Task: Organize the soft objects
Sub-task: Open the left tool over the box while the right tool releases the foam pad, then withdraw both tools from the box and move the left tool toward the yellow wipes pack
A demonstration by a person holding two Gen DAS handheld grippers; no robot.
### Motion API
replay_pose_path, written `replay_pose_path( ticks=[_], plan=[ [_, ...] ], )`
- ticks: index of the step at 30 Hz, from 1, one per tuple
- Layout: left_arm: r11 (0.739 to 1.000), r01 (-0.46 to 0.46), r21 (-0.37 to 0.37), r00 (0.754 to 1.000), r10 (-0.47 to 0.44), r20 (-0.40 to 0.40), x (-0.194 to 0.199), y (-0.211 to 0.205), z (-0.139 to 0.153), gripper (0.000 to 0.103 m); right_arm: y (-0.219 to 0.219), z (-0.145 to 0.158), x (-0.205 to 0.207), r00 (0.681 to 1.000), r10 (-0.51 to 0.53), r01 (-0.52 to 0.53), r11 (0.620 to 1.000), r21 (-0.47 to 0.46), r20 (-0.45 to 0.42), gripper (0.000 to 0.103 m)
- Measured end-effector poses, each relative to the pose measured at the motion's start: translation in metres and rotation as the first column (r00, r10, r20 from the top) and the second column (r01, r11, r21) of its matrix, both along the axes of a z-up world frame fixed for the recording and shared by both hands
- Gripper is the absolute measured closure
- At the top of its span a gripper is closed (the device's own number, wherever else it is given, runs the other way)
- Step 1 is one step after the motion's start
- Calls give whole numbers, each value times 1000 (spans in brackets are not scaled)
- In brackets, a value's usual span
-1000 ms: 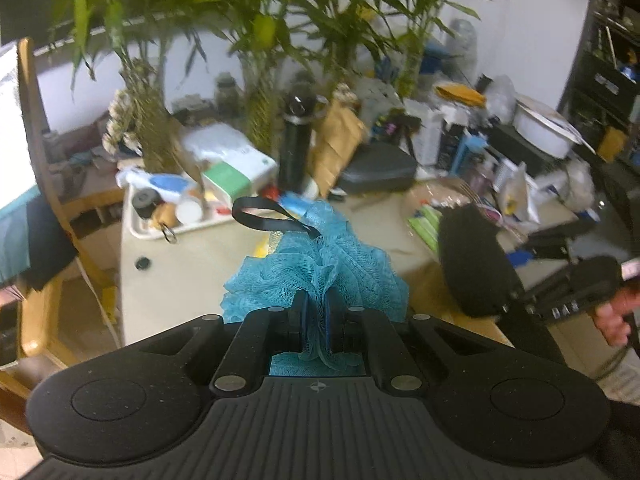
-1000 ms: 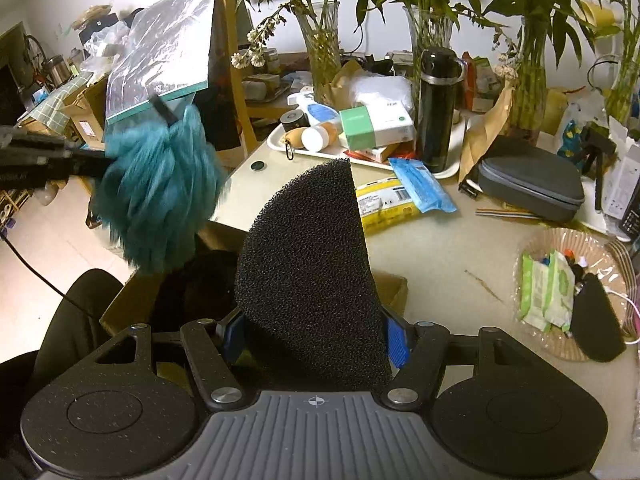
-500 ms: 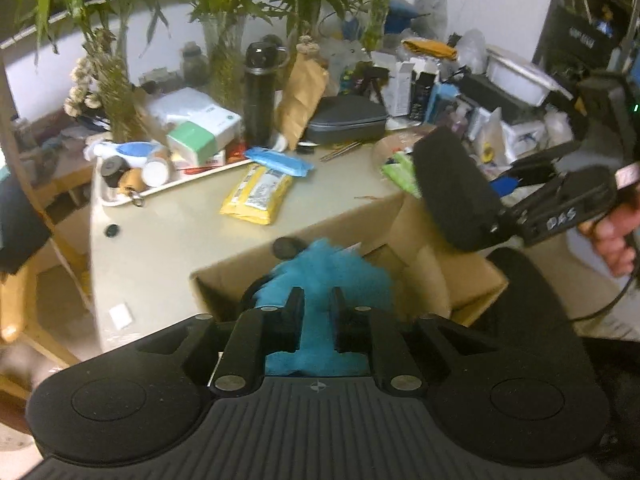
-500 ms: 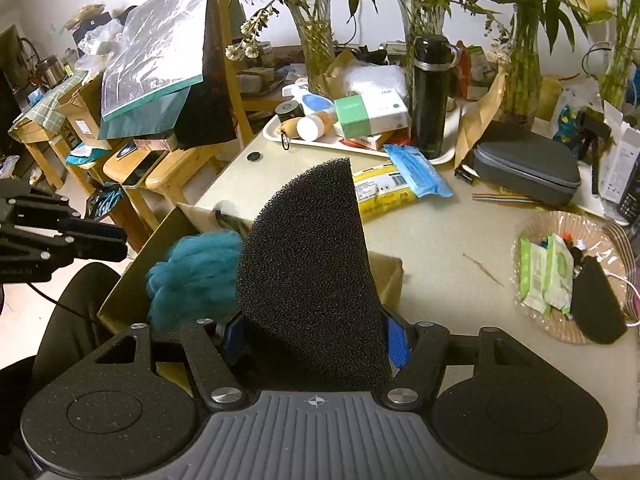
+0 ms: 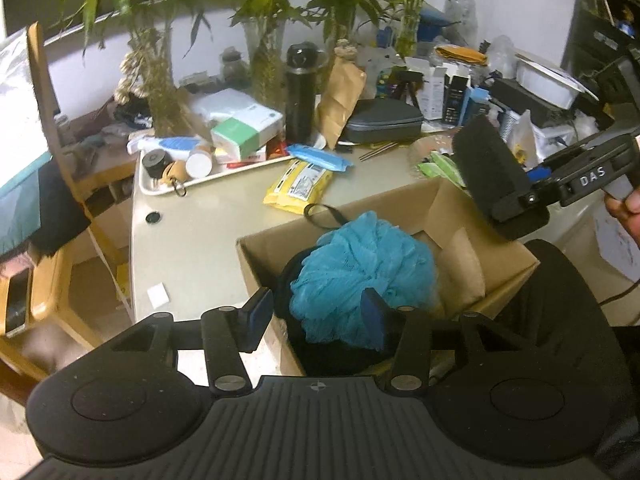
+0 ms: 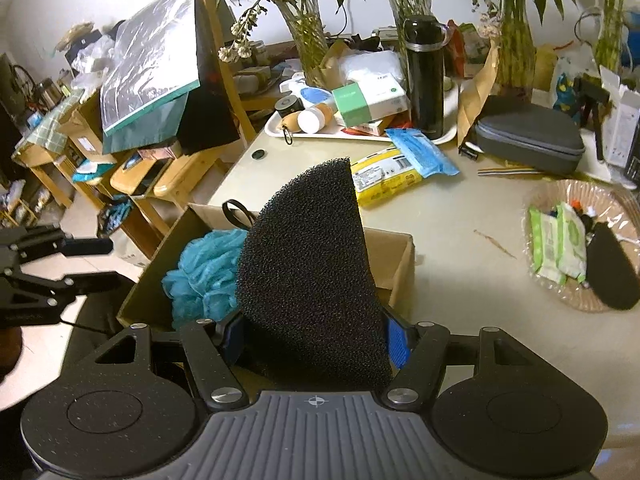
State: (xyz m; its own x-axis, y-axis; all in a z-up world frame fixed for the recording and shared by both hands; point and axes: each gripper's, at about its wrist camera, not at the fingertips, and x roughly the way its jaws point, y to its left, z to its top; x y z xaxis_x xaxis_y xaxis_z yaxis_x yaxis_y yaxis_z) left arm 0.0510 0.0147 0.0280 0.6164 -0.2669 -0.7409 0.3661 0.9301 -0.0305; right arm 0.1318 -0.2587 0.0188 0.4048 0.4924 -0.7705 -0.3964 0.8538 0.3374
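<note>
A blue mesh bath puff [image 5: 360, 268] with a black loop lies in the open cardboard box [image 5: 256, 264] on top of something dark. My left gripper [image 5: 316, 316] hovers just over the box's near edge. Its jaws are opening, and the puff sits beyond and partly between them with the pads off it. My right gripper [image 6: 316, 338] is shut on a black foam sponge [image 6: 308, 264], held upright above the box [image 6: 400, 264]. The puff [image 6: 204, 268] shows left of the sponge. The left wrist view has the sponge [image 5: 488, 164] at the right in the right gripper [image 5: 520, 204].
On the table behind the box lie a yellow packet [image 5: 298, 188] and a blue packet [image 5: 320, 158], with a white tray [image 5: 168, 190] of bottles, a black flask [image 5: 300, 88] and a grey case [image 5: 384, 124]. A glass dish [image 6: 624, 200] sits right; wooden chairs [image 6: 172, 176] stand left.
The left gripper came down over the box, its jaws spread, and the blue puff dropped from them into the box. The right gripper kept its hold on the sponge.
</note>
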Motion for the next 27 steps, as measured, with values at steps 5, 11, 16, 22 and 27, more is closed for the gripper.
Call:
replay_pose_path(
  ticks=[5,11,16,22,27],
  plan=[
    [1000,-24,-17,1000,24,-6,-2,6,-1,55,5,1,2,1000,-6,7,1000,28,-29,33],
    [999,-30,-25,1000,30,-2,-3,8,-1,55,10,-7,9,992,-35,47,994,101,-122,33],
    [998,-42,-40,999,42,3,-2,11,0,55,1,-25,23,952,-90,165,956,241,-292,19],
    [997,-59,-58,998,59,-1,-2,16,1,55,5,-24,22,962,-91,147,967,210,-257,3],
    [995,-72,-67,997,72,-5,0,19,1,55,7,-21,19,972,-82,122,978,171,-222,0]
  ],
)
